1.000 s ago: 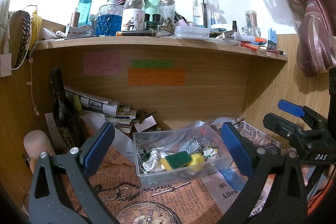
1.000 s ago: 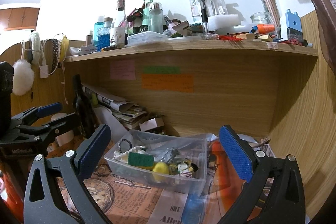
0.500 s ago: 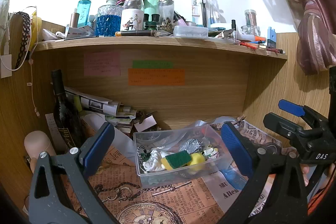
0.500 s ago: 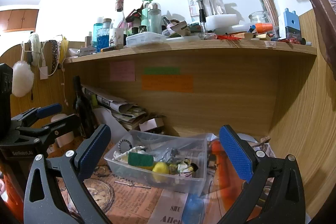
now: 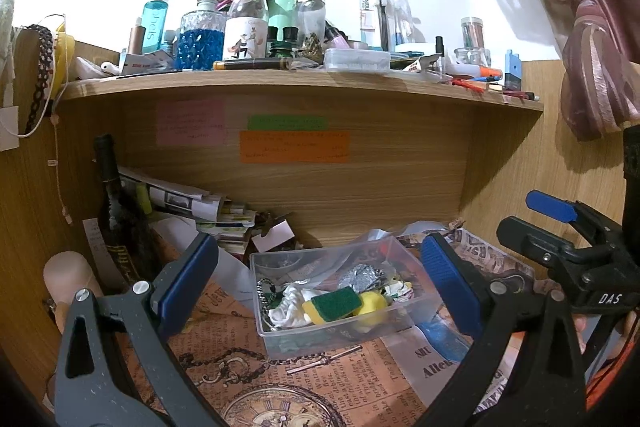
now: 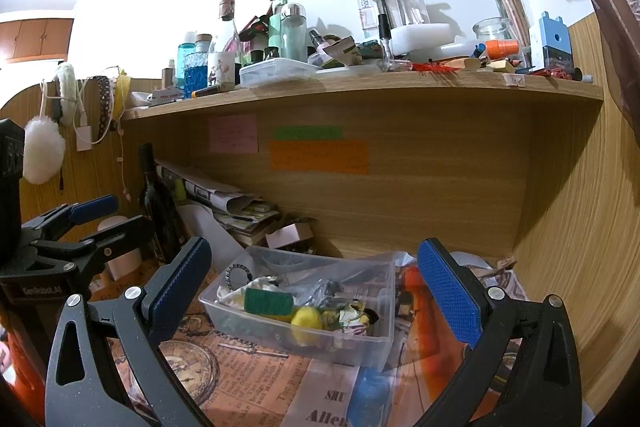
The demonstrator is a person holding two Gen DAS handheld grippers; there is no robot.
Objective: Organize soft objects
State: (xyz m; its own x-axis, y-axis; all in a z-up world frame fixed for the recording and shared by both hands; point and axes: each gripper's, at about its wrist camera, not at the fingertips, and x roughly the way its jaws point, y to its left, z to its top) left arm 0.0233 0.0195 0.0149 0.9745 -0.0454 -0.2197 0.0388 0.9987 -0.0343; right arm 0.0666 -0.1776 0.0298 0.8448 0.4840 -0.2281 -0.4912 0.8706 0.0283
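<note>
A clear plastic bin point(image 5: 280, 341) stands on the newspaper-covered desk under the shelf; it also shows in the right wrist view point(image 6: 352, 347). Inside lie a green-and-yellow sponge point(image 5: 334, 303), a yellow ball point(image 5: 372, 305), a white cloth point(image 5: 290, 305) and crumpled foil point(image 5: 358, 275). The sponge point(image 6: 268, 301) and ball point(image 6: 306, 319) show in the right view too. My left gripper point(image 5: 320, 287) is open and empty, held just in front of the bin. My right gripper point(image 6: 314, 287) is open and empty, facing the bin from the right.
A dark wine bottle point(image 5: 114, 219) and stacked papers point(image 5: 192, 203) stand at the back left. A crowded shelf point(image 5: 280, 79) of bottles hangs overhead. A blue item point(image 5: 442, 339) lies right of the bin. A curtain point(image 5: 580, 47) hangs on the right.
Both grippers stay open and almost still; the views shift only slightly.
</note>
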